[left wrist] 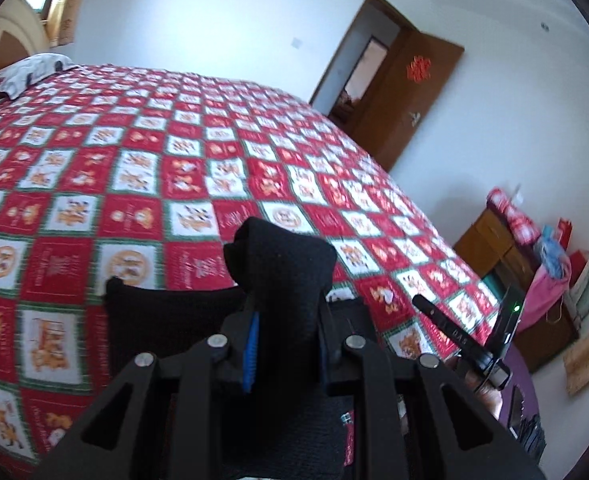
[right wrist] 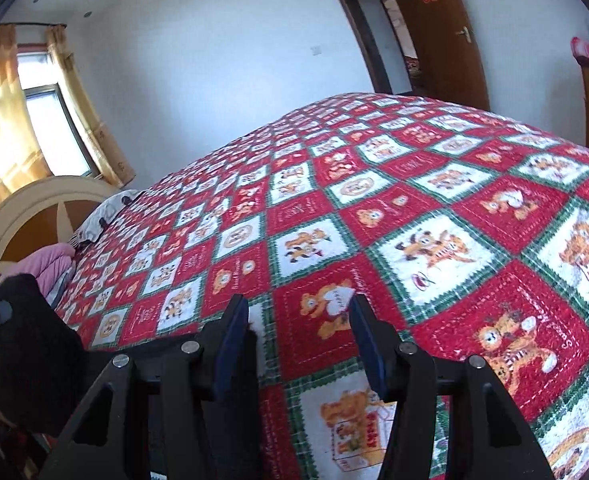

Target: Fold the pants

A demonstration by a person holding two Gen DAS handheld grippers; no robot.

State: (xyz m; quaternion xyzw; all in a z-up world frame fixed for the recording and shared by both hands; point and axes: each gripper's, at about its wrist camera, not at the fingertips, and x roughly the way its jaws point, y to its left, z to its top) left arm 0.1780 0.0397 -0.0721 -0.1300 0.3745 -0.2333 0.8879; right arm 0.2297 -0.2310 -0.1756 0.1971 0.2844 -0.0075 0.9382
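Our left tool [left wrist: 284, 312] pinches the black pants [left wrist: 282, 264] above the bed [left wrist: 134, 168]; our right tool [right wrist: 298, 336] hangs spread, beside them.

The left gripper [left wrist: 284, 344] clamps bunched black pants [left wrist: 282, 264] above the quilt [left wrist: 134, 160].

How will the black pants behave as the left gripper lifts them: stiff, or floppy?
Probably floppy: the black pants bunch into a soft lump between the left gripper's fingers and sag onto the quilt. The knit-looking weave should grip the pads rather than slip. The free end will likely trail.
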